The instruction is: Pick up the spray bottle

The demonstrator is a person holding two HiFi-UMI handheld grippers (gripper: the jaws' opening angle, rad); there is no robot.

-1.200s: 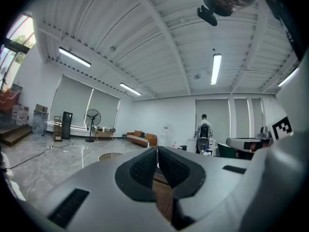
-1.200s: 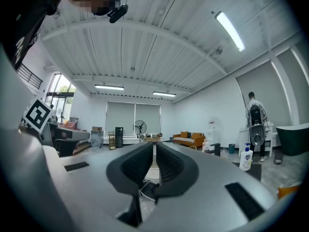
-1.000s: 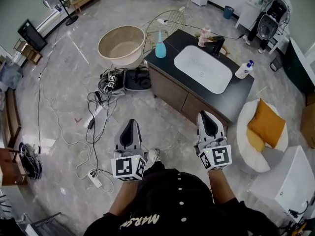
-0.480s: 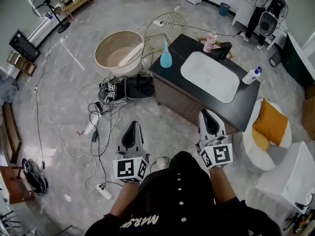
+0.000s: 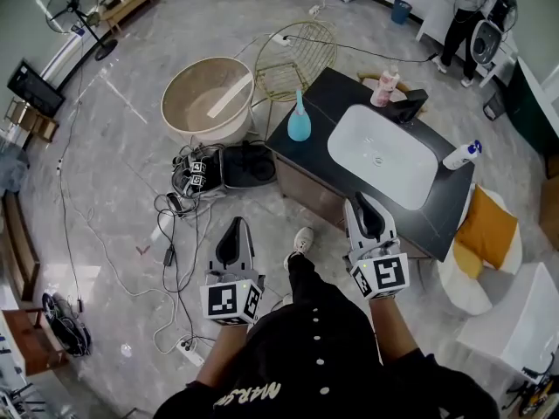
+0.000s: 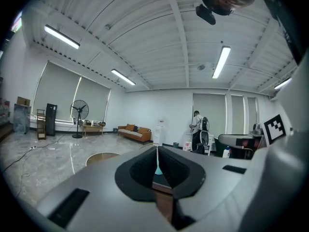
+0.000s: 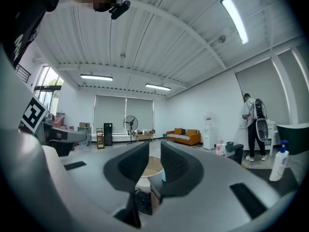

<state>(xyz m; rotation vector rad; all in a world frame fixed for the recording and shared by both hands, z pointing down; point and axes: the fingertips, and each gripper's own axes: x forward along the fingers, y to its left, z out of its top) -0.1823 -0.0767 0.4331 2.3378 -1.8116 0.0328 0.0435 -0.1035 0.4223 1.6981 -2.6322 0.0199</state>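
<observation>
You're in a big open studio hall with a bathroom mock-up inside. Just past the fingers of your right gripper (image 5: pixel 356 204) stands a black-topped vanity cabinet (image 5: pixel 330 90) with a white oval basin (image 5: pixel 382 155), alone on polished grey stone floor (image 5: pixel 131 147). Left of your left gripper (image 5: pixel 234 225), loose black cables (image 5: pixel 179 230) sprawl. Far beyond the fingertips sit an orange sofa (image 6: pixel 133 129) and a black pedestal fan (image 5: pixel 74 3), under long white ceiling strip lights (image 6: pixel 61 36).

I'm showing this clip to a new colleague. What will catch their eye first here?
Probably the black vanity counter with its white sink, right of centre in the head view, and a teal bottle upright at its left corner. Next comes the big beige tub on the floor to the left, with a tangle of cables below it in the picture.
</observation>
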